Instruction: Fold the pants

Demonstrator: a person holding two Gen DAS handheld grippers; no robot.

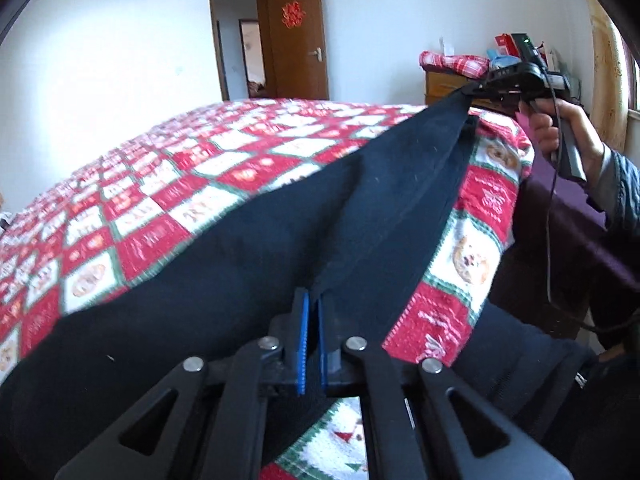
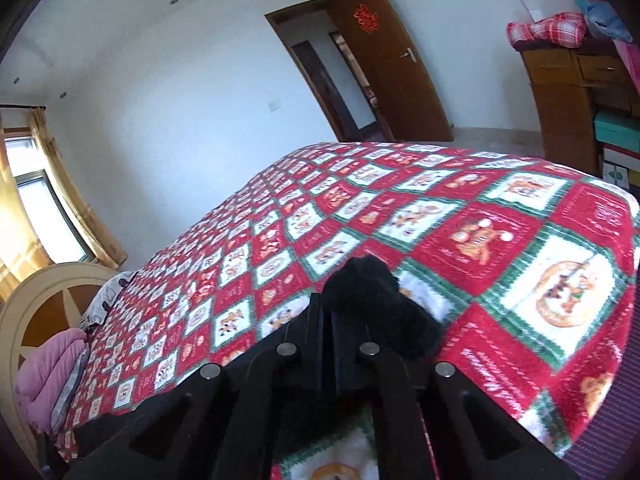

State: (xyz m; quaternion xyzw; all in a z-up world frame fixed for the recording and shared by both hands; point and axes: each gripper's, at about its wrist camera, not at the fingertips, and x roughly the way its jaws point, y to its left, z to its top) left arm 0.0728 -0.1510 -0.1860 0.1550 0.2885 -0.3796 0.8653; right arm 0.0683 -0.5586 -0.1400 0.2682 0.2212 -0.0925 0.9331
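Black pants (image 1: 248, 264) lie stretched over the near edge of a bed with a red, white and green checked blanket (image 1: 168, 184). My left gripper (image 1: 313, 304) is shut on one end of the pants, its blue pads pinching the cloth. My right gripper (image 1: 478, 89), held in a hand, is shut on the other end, and the fabric runs taut between the two. In the right wrist view a bunched black end of the pants (image 2: 368, 284) sticks out above my right gripper (image 2: 326, 308), over the blanket (image 2: 440, 208).
A wooden dresser (image 1: 444, 86) with a red plaid bundle stands beyond the bed's right end. An open wooden door (image 1: 298, 36) is in the far wall. A headboard (image 2: 36, 304), pink pillow (image 2: 44, 376) and window (image 2: 36, 204) are at the bed's far left.
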